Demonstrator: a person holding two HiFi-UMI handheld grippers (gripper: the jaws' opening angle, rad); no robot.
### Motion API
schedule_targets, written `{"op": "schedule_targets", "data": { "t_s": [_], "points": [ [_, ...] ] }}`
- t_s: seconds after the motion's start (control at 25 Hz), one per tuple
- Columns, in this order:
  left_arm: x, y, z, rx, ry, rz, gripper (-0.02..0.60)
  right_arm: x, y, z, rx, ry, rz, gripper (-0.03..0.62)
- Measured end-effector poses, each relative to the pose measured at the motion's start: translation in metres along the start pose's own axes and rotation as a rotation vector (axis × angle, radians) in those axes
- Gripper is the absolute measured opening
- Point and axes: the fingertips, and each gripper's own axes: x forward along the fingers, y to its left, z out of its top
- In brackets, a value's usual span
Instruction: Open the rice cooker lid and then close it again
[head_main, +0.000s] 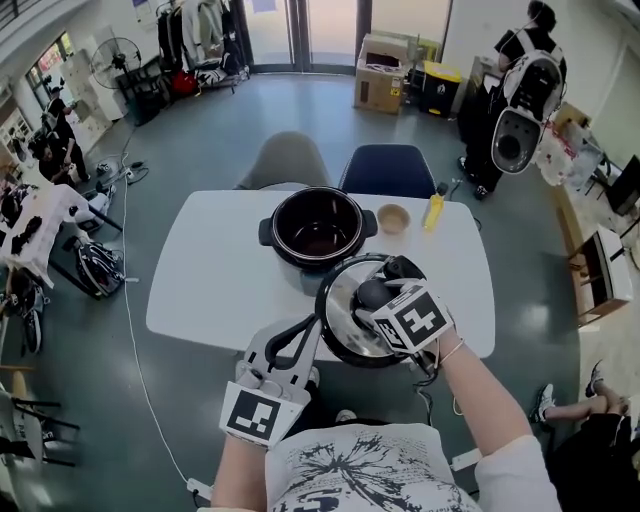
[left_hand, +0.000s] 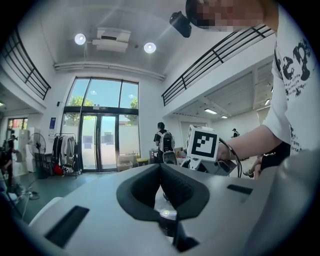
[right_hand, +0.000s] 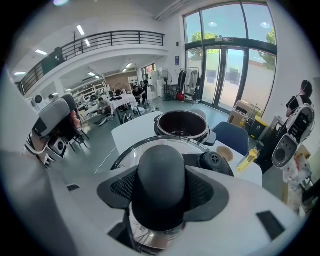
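Two grippers are in play. At lower left, the left gripper (left_hand: 161, 170) has its jaws pressed together on nothing, close to the lid's edge. At centre, the rice cooker (head_main: 318, 226) stands open on the table (head_main: 200, 290). Just below it we see the lid (head_main: 345, 318) tilted in the air, its knob (right_hand: 161, 175) clamped by the right gripper (right_hand: 161, 189). Our worry is that the tilted lid twists in that grip and lands crooked on the cooker's rim.
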Motion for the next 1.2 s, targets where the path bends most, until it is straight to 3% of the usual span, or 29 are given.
{"op": "schedule_targets", "data": {
  "t_s": [0.4, 0.72, 0.96, 1.2],
  "points": [
    [0.043, 0.097, 0.007, 0.064, -0.022, -0.009, 0.014, 0.047, -0.028, 0.104, -0.016, -0.02, -0.015, 0.293],
    [0.063, 0.205, 0.007, 0.082, -0.024, -0.008, 0.014, 0.104, -0.051, 0.196, 0.014, -0.023, -0.046, 0.293],
    [0.09, 0.265, -0.004, 0.117, -0.012, -0.03, 0.014, 0.149, -0.077, 0.239, 0.072, -0.027, -0.056, 0.293],
    [0.111, 0.297, -0.017, 0.144, -0.014, -0.062, 0.014, 0.185, -0.092, 0.251, 0.103, 0.004, -0.069, 0.293]
  ]
}}
